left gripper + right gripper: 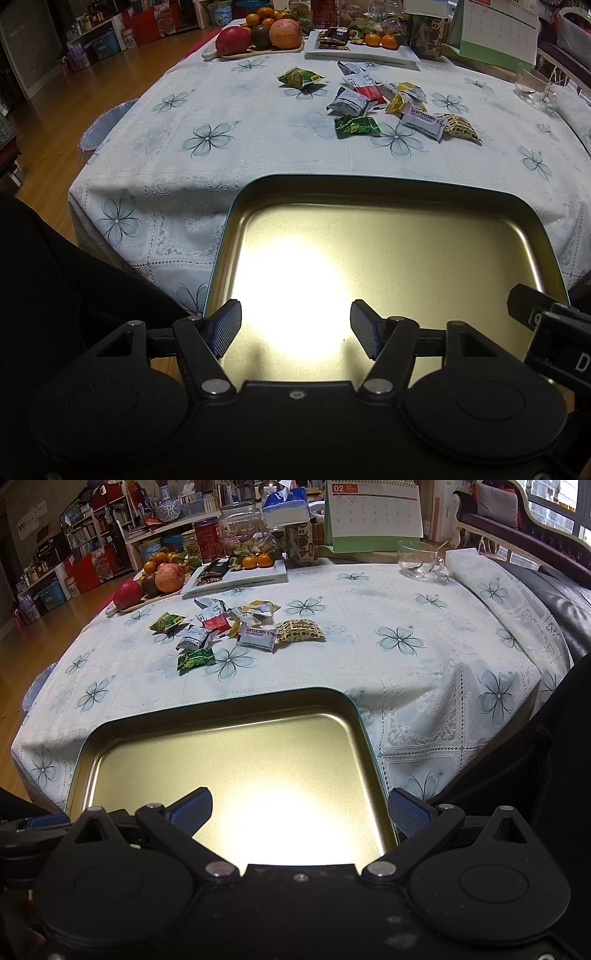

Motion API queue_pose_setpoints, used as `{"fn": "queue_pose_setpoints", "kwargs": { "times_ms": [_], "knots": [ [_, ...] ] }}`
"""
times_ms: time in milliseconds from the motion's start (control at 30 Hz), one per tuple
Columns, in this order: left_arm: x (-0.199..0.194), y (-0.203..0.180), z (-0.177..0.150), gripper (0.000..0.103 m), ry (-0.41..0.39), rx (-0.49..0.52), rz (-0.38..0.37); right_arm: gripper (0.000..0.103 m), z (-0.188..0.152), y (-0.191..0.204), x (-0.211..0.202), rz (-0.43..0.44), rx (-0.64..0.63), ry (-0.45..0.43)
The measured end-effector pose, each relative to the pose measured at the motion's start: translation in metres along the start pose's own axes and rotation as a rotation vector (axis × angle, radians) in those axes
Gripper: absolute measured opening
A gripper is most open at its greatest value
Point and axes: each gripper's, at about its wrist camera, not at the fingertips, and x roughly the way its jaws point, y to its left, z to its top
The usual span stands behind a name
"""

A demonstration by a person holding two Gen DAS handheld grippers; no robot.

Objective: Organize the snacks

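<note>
A gold-lined tin tray [369,184] [221,701] with nothing in it sits at the table's near edge. My left gripper [295,326] hangs open over its near part, nothing between the blue pads. My right gripper [299,810] is open too, one finger over the tin floor and the other just outside the tin's right wall. Several wrapped snacks lie loose mid-table: a dark green packet [356,125] [195,659], a white hawthorn packet [423,122] [256,635], a spotted tan packet [461,127] [301,631] and a yellow-green packet [301,77] [168,622].
At the far side stand a fruit board with apples [166,578], a white plate with tangerines [251,574], jars, a desk calendar [373,513] and a glass cup [419,559]. Wooden floor lies to the left, a dark sofa [561,594] to the right.
</note>
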Motion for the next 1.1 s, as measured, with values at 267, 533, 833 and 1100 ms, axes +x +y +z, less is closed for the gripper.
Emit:
{"fn": "queue_pose_setpoints", "kwargs": {
  "times_ms": [267, 533, 833, 1100],
  "knots": [
    [0.001, 0.000, 0.000, 0.067, 0.000, 0.001, 0.002, 0.103, 0.000, 0.000, 0.000, 0.004, 0.005, 0.002],
    [-0.004, 0.000, 0.000, 0.067, -0.018, 0.002, 0.002, 0.103, 0.002, -0.004, 0.004, 0.025, 0.036, 0.027],
    [-0.022, 0.005, 0.001, 0.067, -0.093, 0.033, -0.036, 0.103, 0.005, -0.009, -0.004, 0.078, 0.068, -0.001],
    [-0.031, 0.022, 0.027, 0.067, -0.213, -0.024, -0.100, 0.103, 0.034, -0.022, -0.005, 0.229, 0.103, -0.040]
  ]
}}
